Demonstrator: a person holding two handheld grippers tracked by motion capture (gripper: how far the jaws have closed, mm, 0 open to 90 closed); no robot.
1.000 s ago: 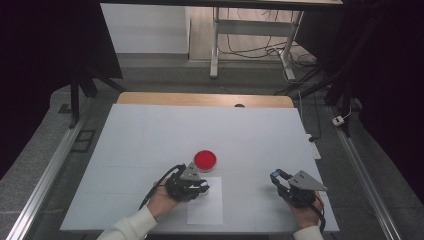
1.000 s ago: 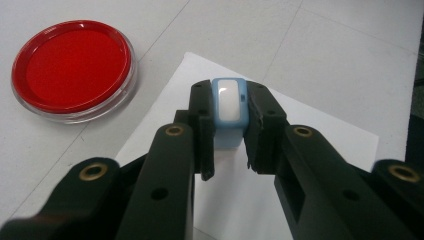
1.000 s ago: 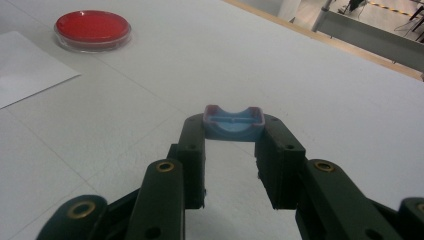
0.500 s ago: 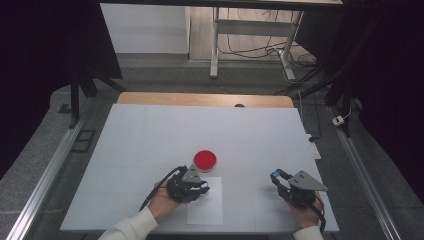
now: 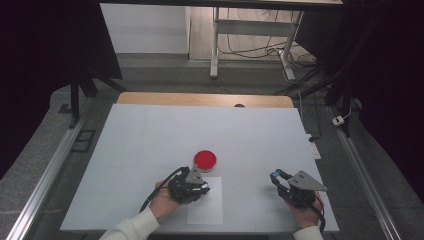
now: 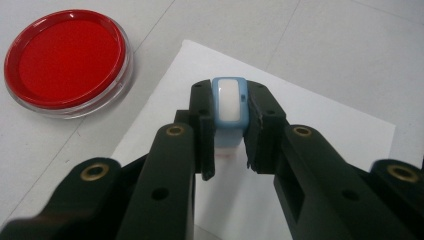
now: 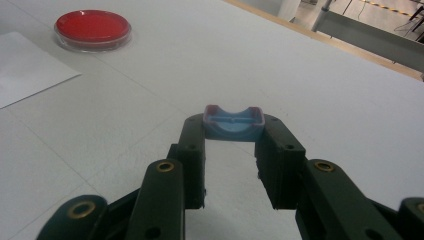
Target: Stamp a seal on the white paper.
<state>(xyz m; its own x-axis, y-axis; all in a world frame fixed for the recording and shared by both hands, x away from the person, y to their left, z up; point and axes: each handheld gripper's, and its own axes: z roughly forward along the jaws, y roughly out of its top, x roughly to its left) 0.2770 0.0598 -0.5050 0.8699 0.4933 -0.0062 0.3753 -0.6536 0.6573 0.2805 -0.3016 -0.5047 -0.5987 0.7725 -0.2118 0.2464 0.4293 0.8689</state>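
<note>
**Stamp uncapped, pad waiting**

Left gripper is clamped on the blue stamp over the near paper, probably lined up to print. Right gripper pinches the cap, parked aside. Red ink pad sits just beyond the paper, open.

A white table carries a red dish beside paper.

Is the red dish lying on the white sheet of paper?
No, the red dish lies on the bare table, just beside the corner of the white paper.
</note>
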